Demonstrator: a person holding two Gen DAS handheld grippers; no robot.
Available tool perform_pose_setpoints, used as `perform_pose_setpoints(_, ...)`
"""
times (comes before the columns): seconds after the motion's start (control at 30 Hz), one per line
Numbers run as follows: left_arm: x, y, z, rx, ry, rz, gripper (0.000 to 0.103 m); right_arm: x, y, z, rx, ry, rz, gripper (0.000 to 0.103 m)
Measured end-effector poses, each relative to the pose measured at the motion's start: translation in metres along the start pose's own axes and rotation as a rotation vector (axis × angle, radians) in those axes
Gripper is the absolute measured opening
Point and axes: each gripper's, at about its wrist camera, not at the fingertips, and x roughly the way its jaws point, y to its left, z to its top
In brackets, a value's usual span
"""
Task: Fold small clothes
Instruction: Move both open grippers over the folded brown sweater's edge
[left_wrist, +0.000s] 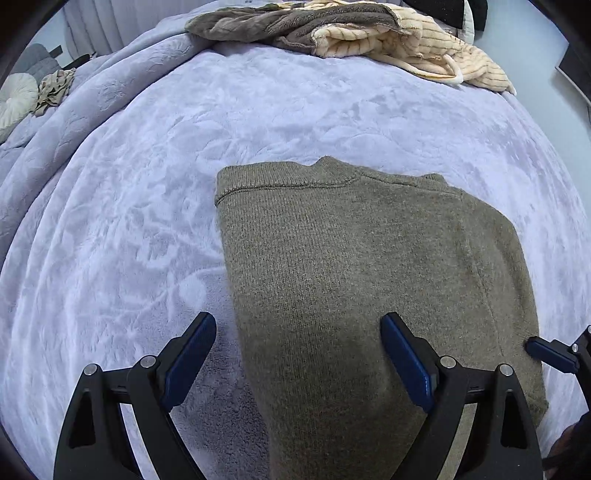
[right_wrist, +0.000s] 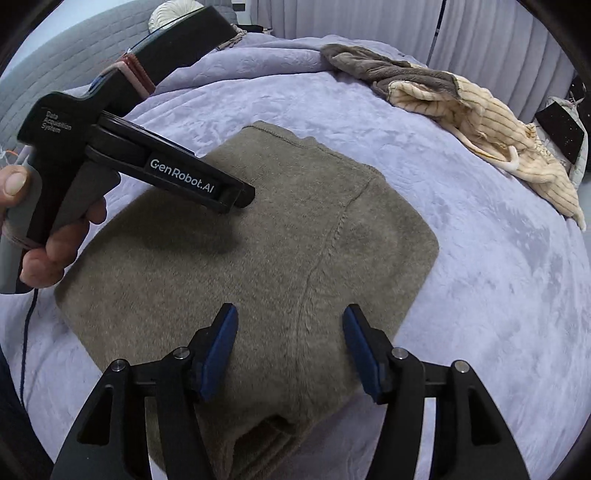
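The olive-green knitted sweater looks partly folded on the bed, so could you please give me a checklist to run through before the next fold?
1. Left gripper open and holding nothing: ok.
2. Right gripper open and holding nothing: ok.
3. Olive-green knitted sweater lies flat on the lavender plush blanket, side edges folded in: ok.
4. Bare blanket around the sweater to fold on: ok; the heap of brown and cream striped fleece clothes lies apart, at the far edge.
5. Near hem smooth: not ok; the right wrist view shows a ribbed fold tucked unevenly under the near end.
6. Layers underneath lie even: cannot tell, hidden.
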Motion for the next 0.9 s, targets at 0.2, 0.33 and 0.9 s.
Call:
perform_pose_setpoints(0.2, -0.009, 0.002, -0.007, 0.007, 0.006, -0.005, 0.091, -0.017, -0.010, -0.034, 0.050, 0.031, -0.003, 0.072)
perform_pose_setpoints(0.33, -0.041, 0.007, -0.022, 0.013, -0.033, -0.032, 0.091, -0.039, -0.011, -0.046, 0.099, 0.035, -0.013, 0.072)
perform_pose_setpoints(0.9, -0.061, -0.003, -0.076, 0.052, -0.033, -0.003, 0.091, -0.019, 0.008, -0.051, 0.187, 0.041, 0.068, 0.079)
